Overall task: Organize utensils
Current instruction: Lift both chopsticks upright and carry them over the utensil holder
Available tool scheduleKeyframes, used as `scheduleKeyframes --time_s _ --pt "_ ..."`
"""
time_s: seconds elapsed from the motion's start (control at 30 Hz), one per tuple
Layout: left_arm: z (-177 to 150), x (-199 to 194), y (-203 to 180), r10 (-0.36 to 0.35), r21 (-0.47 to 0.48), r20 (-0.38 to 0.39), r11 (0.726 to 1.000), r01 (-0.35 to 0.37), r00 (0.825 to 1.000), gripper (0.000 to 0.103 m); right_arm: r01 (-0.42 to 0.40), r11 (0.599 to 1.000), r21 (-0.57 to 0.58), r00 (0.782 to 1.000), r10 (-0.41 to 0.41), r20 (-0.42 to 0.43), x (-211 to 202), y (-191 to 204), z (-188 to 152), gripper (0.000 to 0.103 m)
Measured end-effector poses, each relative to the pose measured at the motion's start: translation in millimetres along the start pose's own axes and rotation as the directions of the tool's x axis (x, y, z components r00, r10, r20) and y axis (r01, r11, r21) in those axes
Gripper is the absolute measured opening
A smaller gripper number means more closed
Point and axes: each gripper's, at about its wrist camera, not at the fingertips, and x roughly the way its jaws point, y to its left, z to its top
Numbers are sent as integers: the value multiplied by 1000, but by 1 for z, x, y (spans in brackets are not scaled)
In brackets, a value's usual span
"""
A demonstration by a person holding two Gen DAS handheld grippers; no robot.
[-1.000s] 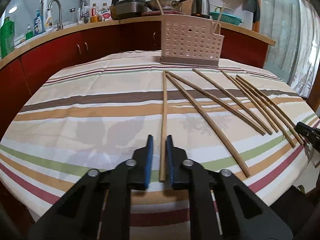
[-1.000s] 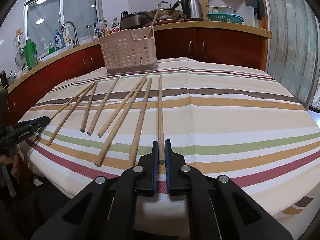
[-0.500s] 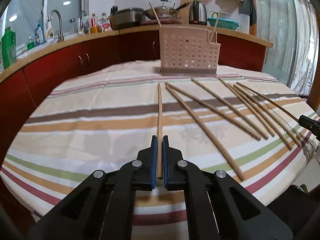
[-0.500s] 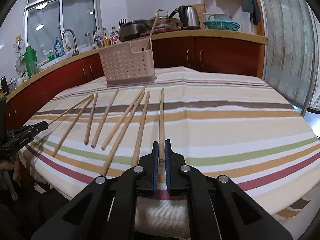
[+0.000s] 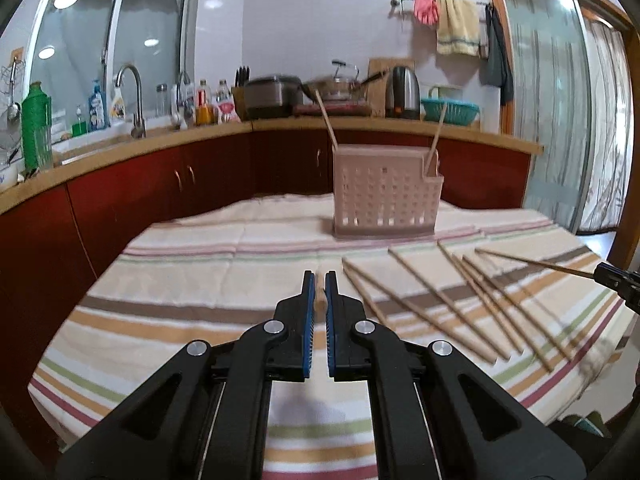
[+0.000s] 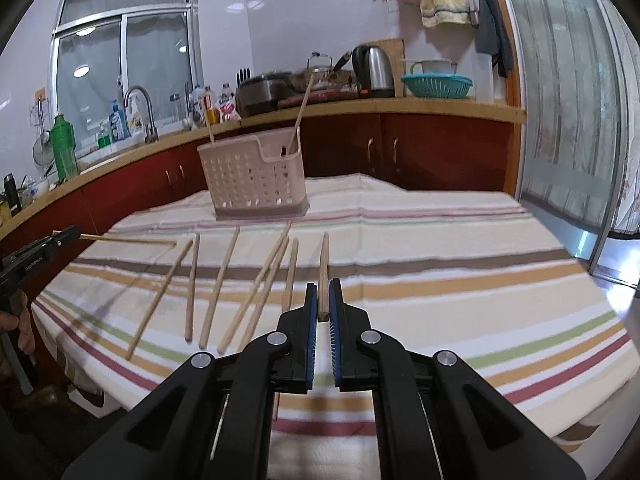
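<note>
Each gripper's jaws pinch one chopstick: left gripper [image 5: 319, 280] its chopstick [image 5: 319, 294], right gripper [image 6: 323, 286] another chopstick [image 6: 323, 272]; six chopsticks [image 6: 218, 288] lie before the utensil basket [image 6: 254, 178]

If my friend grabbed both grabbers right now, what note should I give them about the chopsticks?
Left gripper: shut on one chopstick, held above the tablecloth.
Right gripper: shut on another chopstick, also by its near end.
Pink holder: stands at the far side of the table.
Done: two chopsticks stand in the holder.
Left: drop the two held ones in, then pick up the loose chopsticks, about six, lying in a row on the cloth.
</note>
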Motion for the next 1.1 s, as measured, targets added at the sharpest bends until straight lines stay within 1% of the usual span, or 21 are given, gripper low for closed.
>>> scheduleKeyframes --time_s 0.23,0.6,0.73,1.0,1.1 --pt "29 -2 6 -29 -39 37 999 31 999 6 2 1000 -9 999 -1 48 -7 3 34 7" --pt "57 16 8 -47 -30 70 998 50 996 6 -6 999 -48 995 10 96 6 9 78 7" --pt "66 24 9 -46 -22 83 999 48 995 6 -15 998 -58 993 22 116 18 12 92 7" --pt "84 45 11 -46 -11 100 999 48 994 6 -43 997 -64 991 50 123 57 19 108 7" --pt "88 51 14 -48 -11 104 999 50 993 6 -48 997 -67 989 57 134 62 22 115 7"
